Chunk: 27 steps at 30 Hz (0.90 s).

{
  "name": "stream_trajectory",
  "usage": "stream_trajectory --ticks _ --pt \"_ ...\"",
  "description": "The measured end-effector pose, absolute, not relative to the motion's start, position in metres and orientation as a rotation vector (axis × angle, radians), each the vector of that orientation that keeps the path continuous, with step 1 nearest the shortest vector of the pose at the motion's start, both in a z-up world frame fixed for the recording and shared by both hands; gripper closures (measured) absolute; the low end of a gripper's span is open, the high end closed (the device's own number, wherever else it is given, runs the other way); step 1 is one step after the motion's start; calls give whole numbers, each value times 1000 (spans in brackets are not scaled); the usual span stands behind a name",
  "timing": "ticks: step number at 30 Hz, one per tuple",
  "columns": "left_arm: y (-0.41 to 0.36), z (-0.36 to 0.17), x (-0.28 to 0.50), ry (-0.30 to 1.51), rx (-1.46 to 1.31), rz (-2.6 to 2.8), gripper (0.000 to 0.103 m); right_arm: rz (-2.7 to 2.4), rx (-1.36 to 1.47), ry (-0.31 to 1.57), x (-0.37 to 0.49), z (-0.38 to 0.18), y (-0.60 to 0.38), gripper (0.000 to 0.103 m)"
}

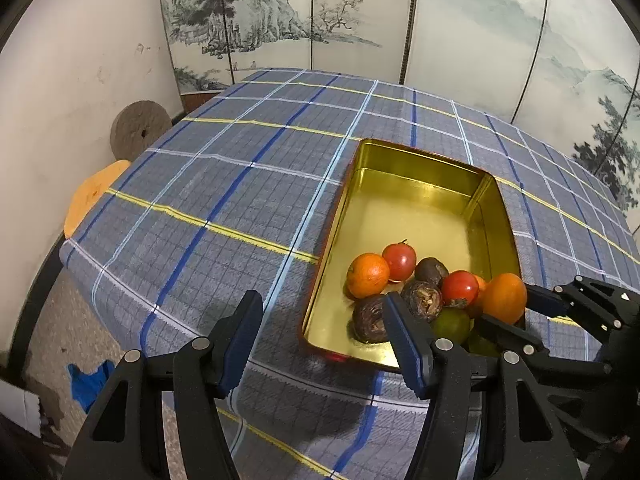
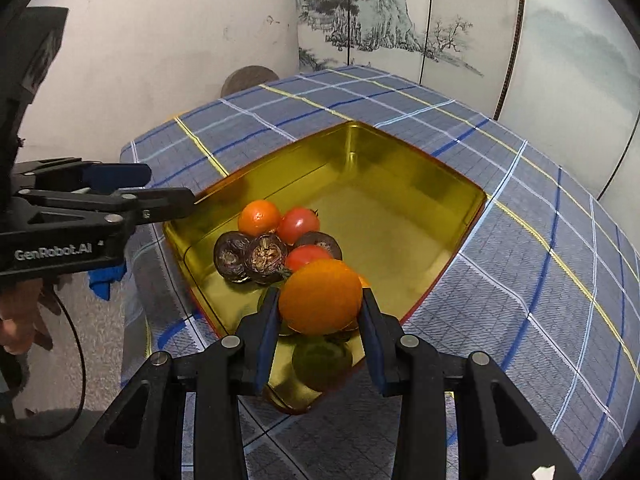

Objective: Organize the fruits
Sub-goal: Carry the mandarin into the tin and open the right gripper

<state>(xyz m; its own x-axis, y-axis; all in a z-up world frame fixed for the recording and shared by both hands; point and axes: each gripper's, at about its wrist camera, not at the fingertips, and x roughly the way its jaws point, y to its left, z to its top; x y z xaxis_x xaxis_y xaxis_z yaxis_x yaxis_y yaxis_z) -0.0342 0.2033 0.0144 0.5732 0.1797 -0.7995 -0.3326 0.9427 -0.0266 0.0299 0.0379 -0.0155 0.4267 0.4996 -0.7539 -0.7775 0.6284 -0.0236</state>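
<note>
So the gold tin (image 2: 404,184) on the checked tablecloth (image 1: 224,200) is already pretty well stocked. Bunched up at its near end there's a small orange (image 2: 259,217), two red tomatoes (image 2: 299,224), a few dark brown wrinkly fruits (image 2: 266,258) and something green (image 1: 452,325) tucked low under the rest. The far half of the tin is still bare metal.

The right gripper (image 2: 320,314) is clenched on a bigger orange (image 2: 321,297), one pad on each side, and it hangs just over the near corner of the tin, above the pile. It isn't set down yet as far as I can tell.

The left gripper (image 1: 320,338) is released, jaws apart with nothing between them, sitting just beside the tin's near left edge.

I don't see any loose fruit left on the cloth in either view, though the area behind the cameras is hidden. My guess is this orange is one of the last ones, and dropping it in nearly wraps things up.
</note>
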Motion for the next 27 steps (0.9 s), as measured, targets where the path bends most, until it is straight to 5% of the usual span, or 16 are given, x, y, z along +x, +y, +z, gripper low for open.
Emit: stream_trajectory --ticks 16,27 --pt "191 10 -36 943 -173 276 40 745 -378 806 39 -24 44 65" --pt "184 12 -36 953 -159 276 40 710 -331 780 29 -5 28 29"
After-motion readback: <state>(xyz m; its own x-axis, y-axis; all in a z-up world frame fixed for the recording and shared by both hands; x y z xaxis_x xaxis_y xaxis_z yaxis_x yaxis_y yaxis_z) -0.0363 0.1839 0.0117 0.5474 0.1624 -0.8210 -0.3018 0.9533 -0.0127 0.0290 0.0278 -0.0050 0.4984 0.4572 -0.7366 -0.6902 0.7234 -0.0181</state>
